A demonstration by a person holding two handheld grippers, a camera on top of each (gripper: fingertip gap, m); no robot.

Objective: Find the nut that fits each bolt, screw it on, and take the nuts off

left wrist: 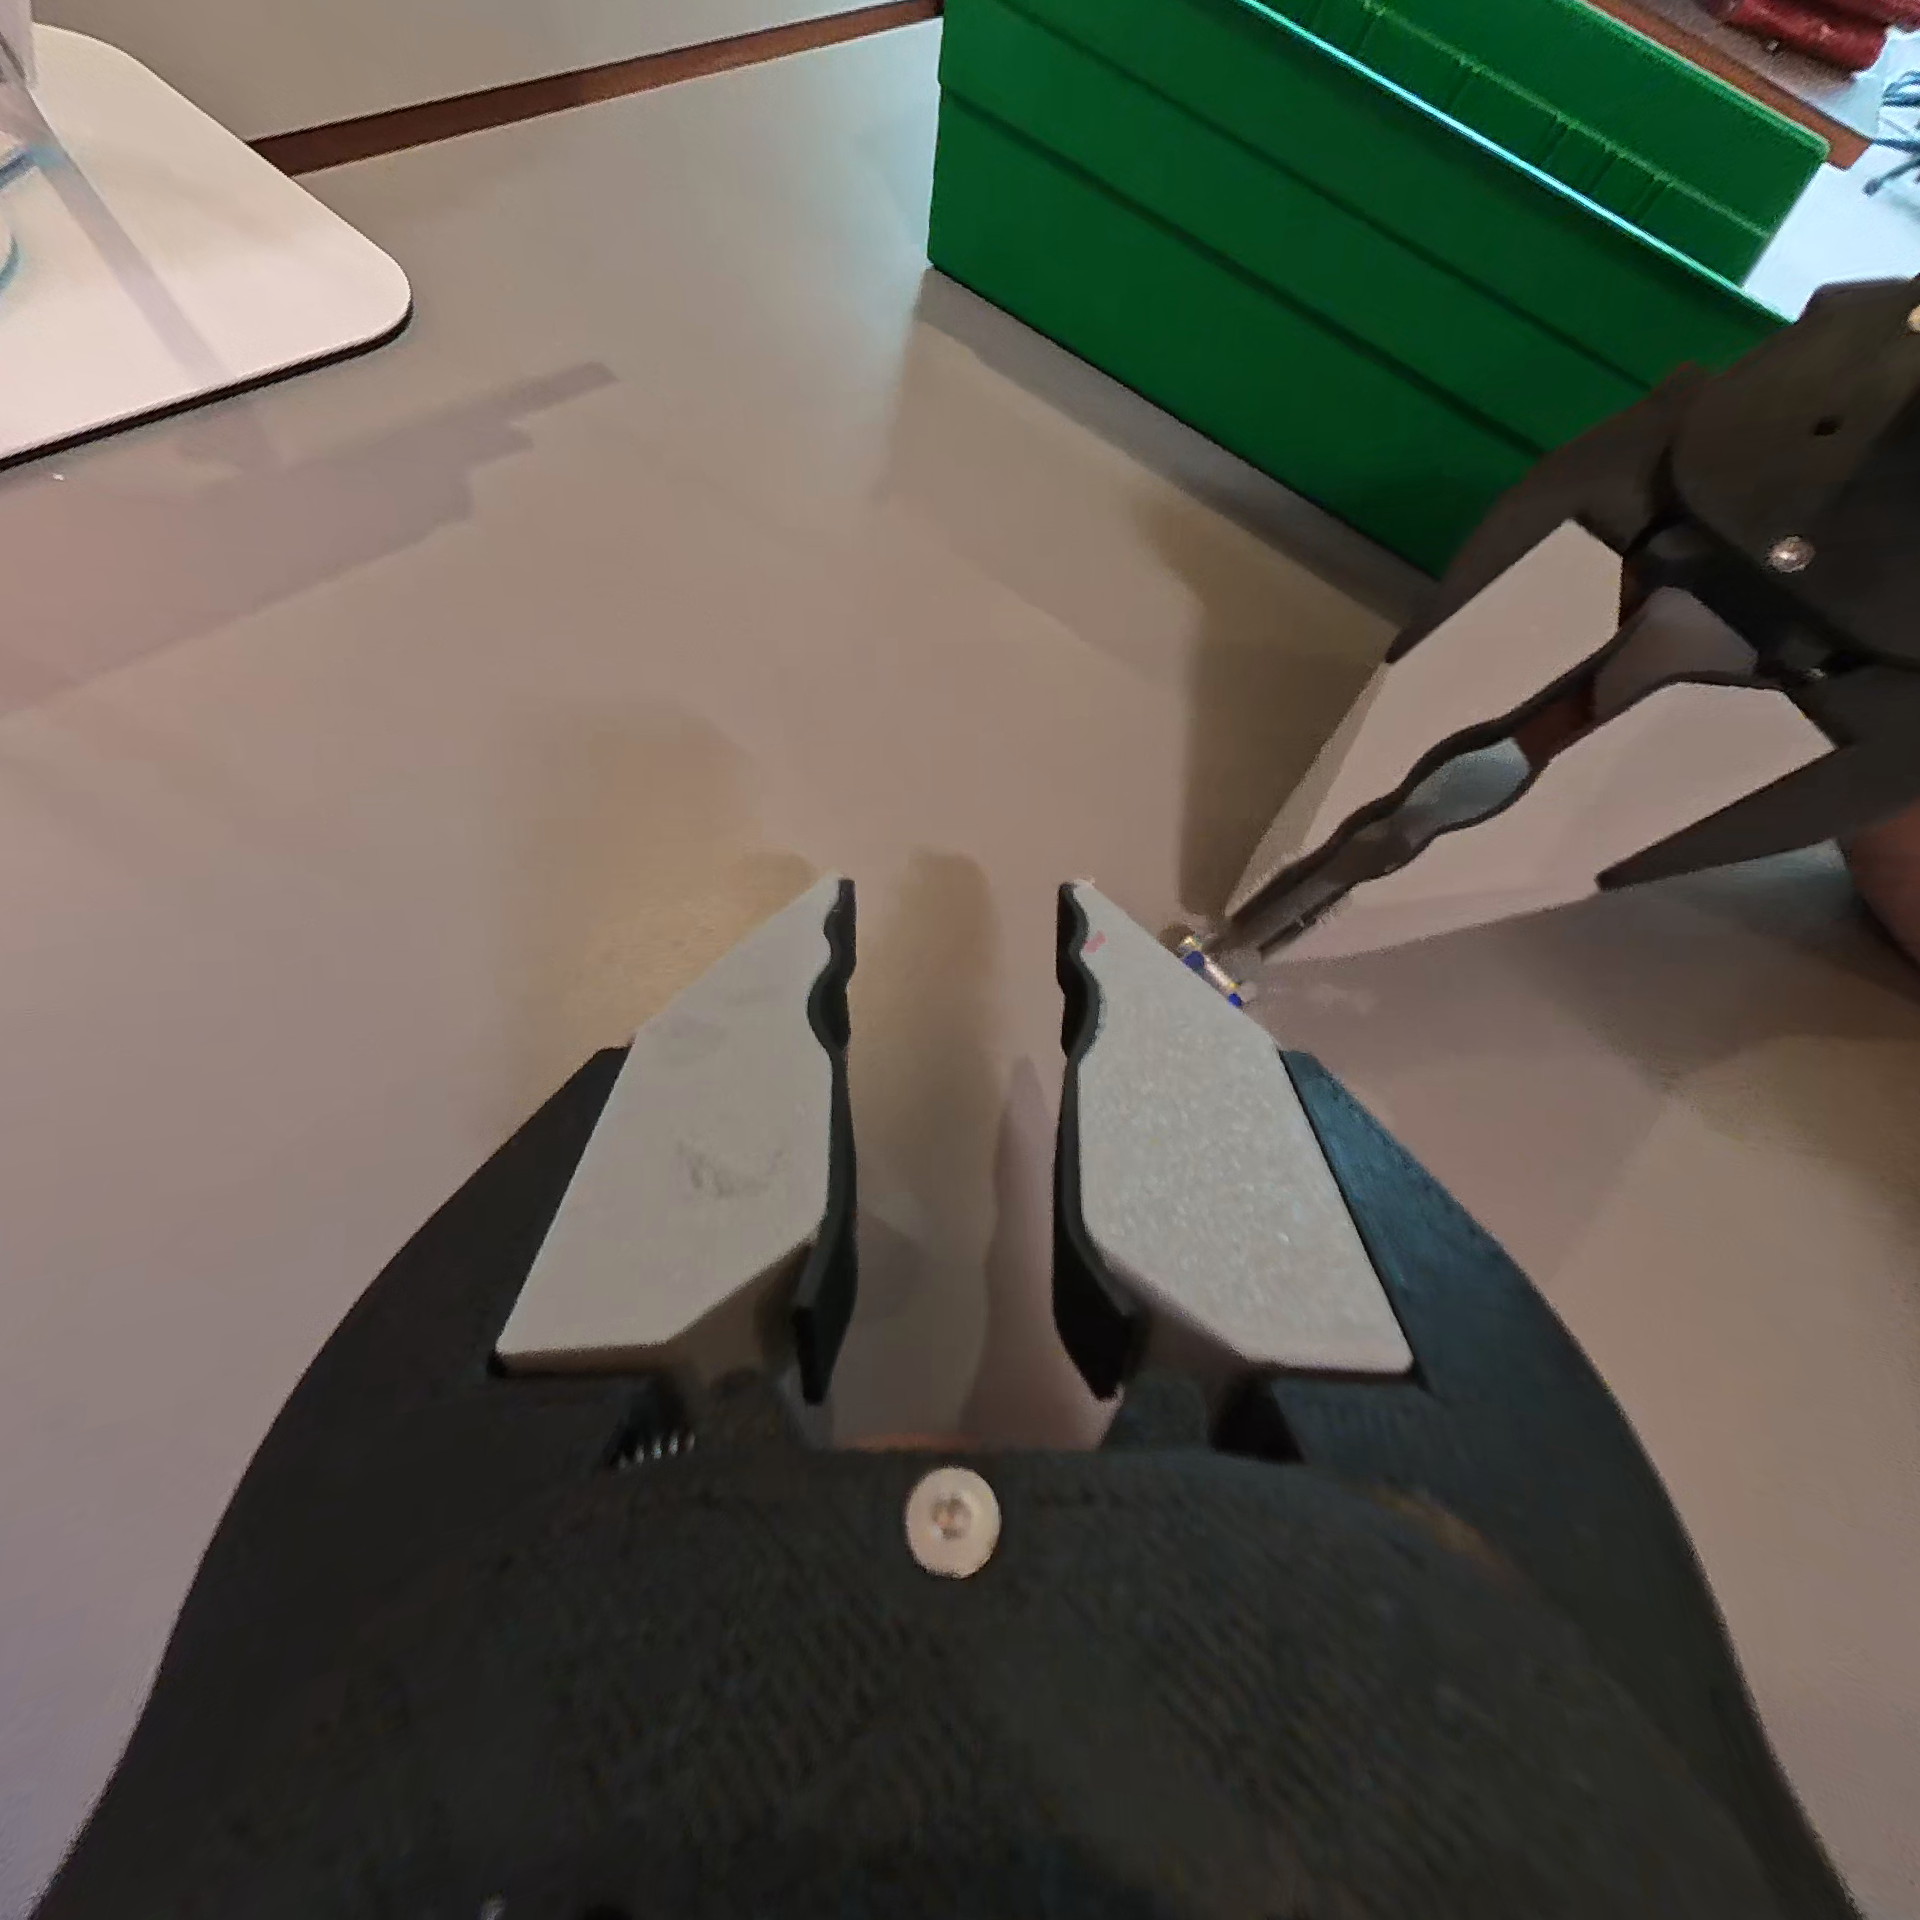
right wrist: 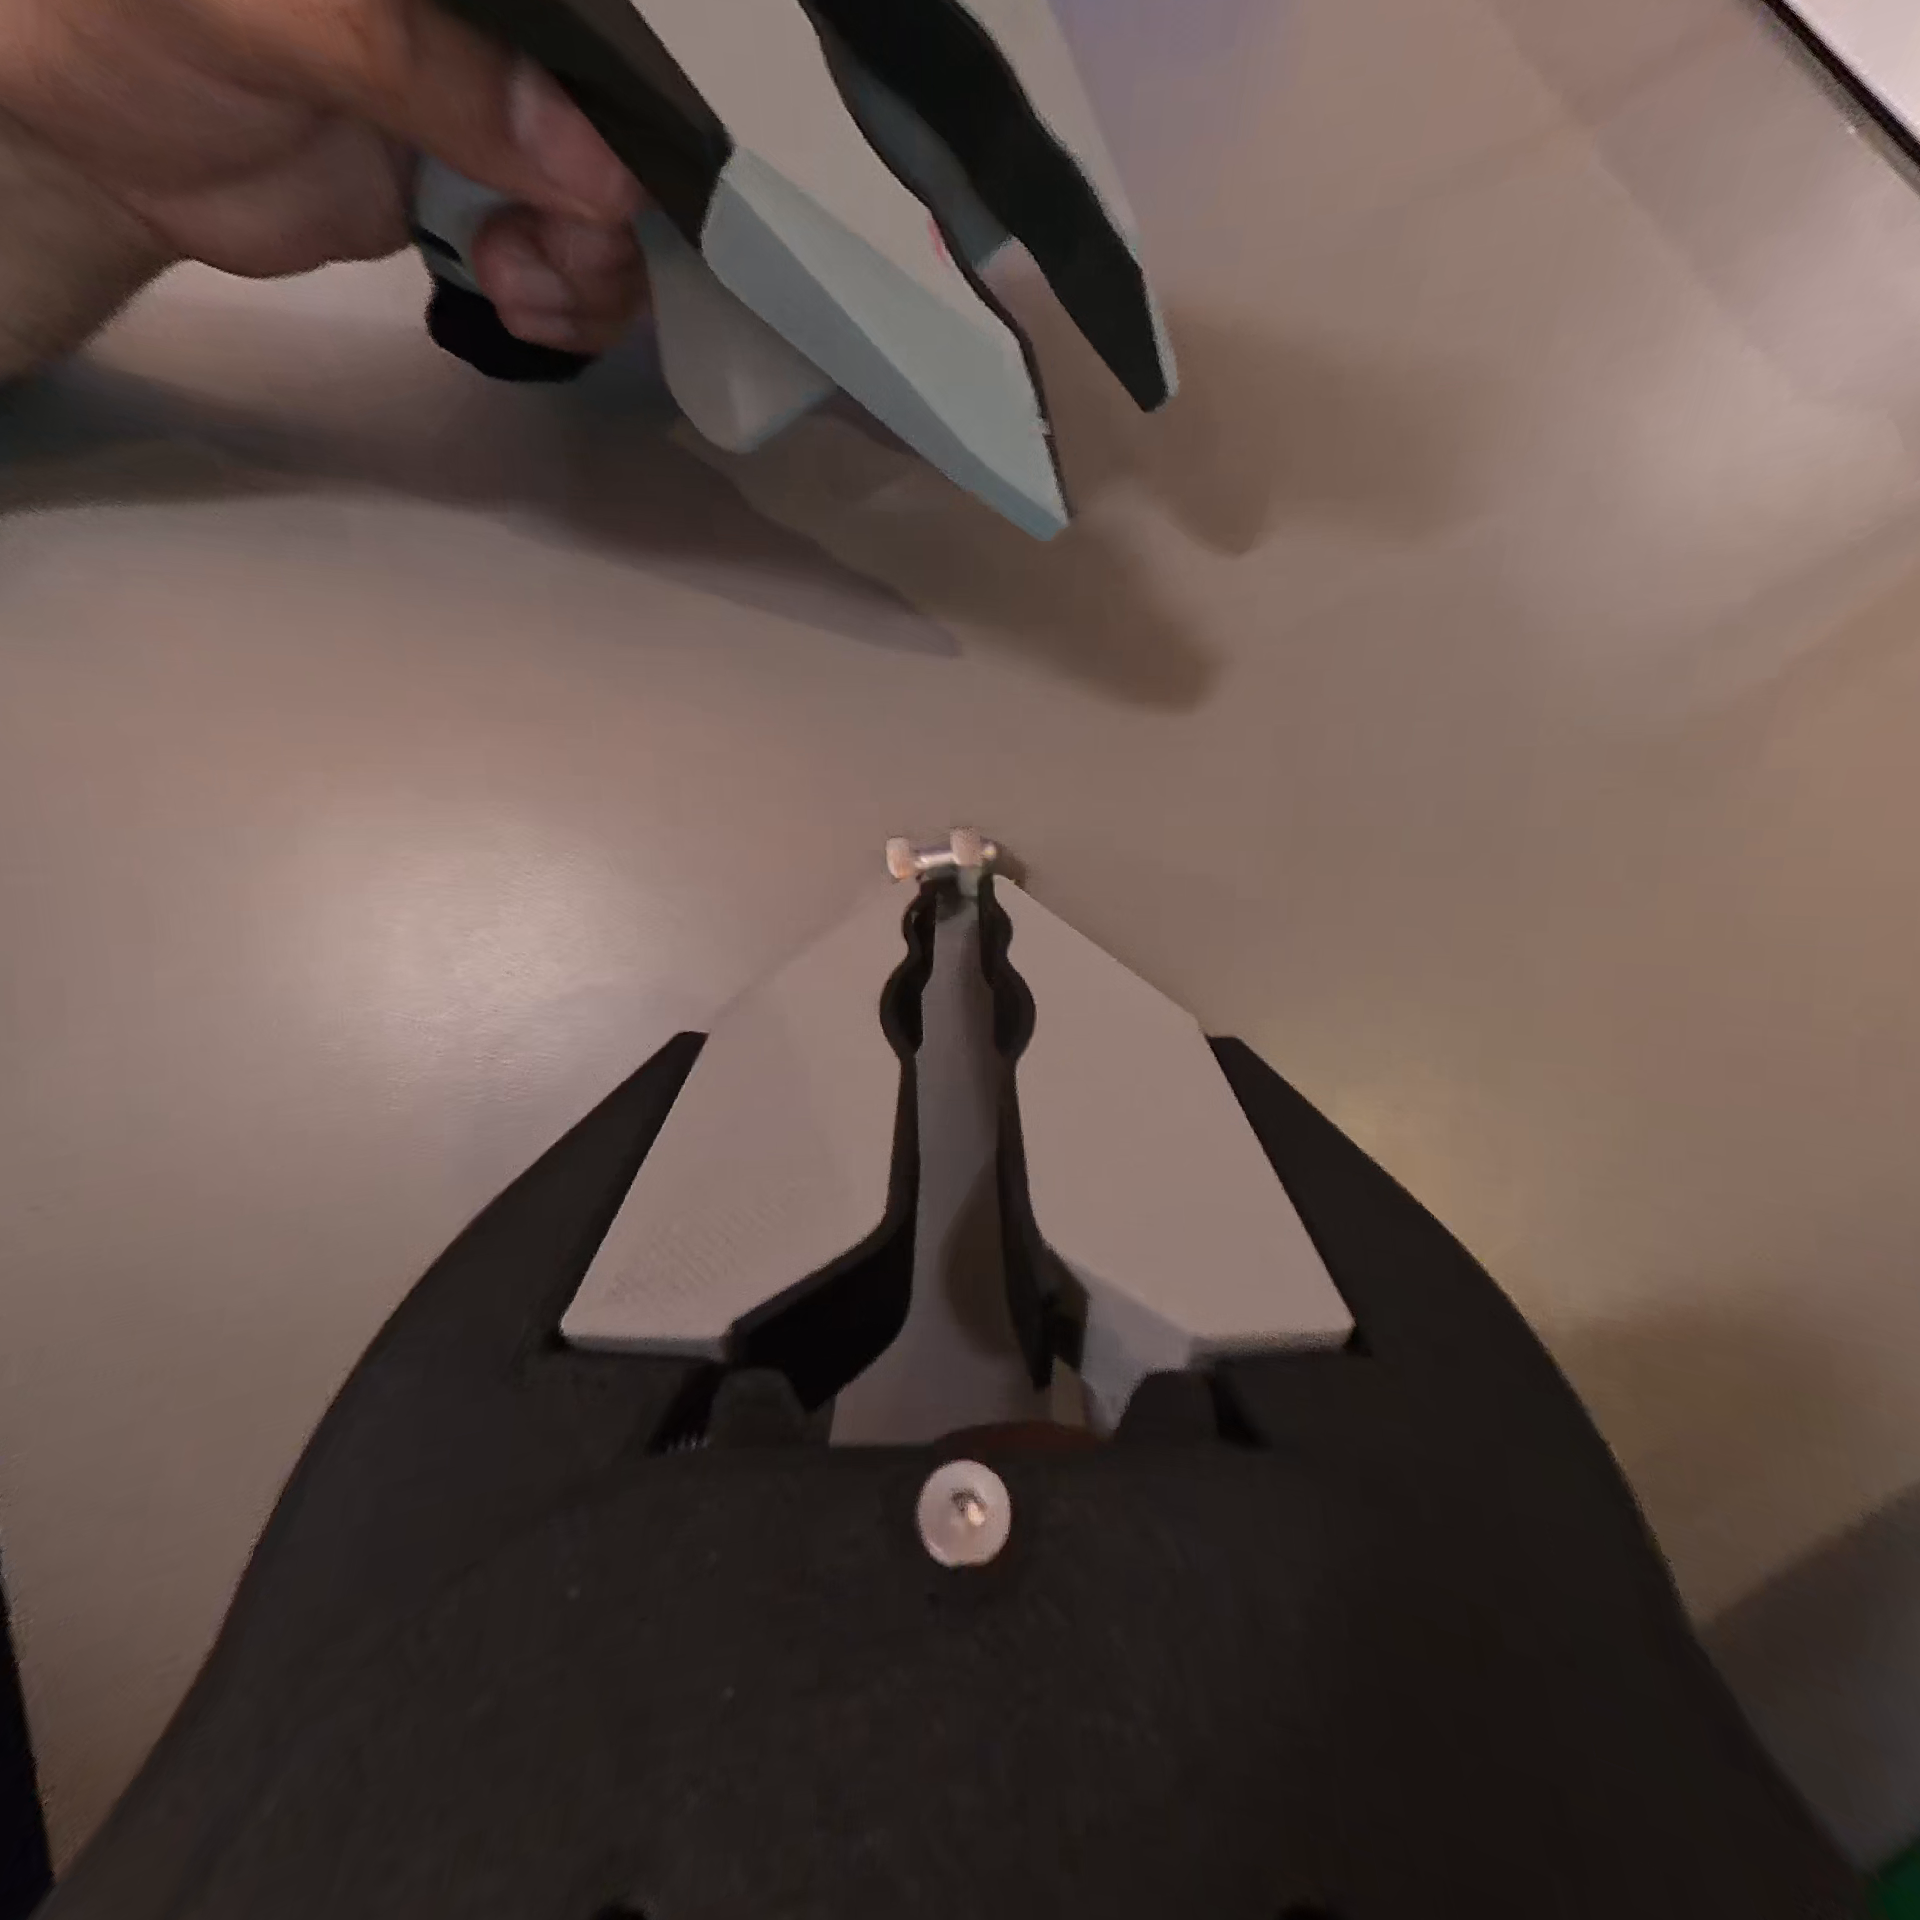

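Grey and glossy, the table (left wrist: 623, 623) carries little that shows: 1 small bolt (right wrist: 940, 860), pinched at the very tips of the right gripper (right wrist: 954, 896), whose fingers are closed on its shank, low over the open middle of the surface. A wider piece sits at each end of the shank; whether 1 of them is a nut is too small to tell. Just beside it hovers the left gripper (left wrist: 956, 935), fingers apart and holding nothing. By my reading, 1 bolt is in hand and the threading or unthreading is underway at most; no loose nuts or other bolts appear. Toward the far edge stand a green box (left wrist: 1299, 208) and a white stand base (left wrist: 156, 260).
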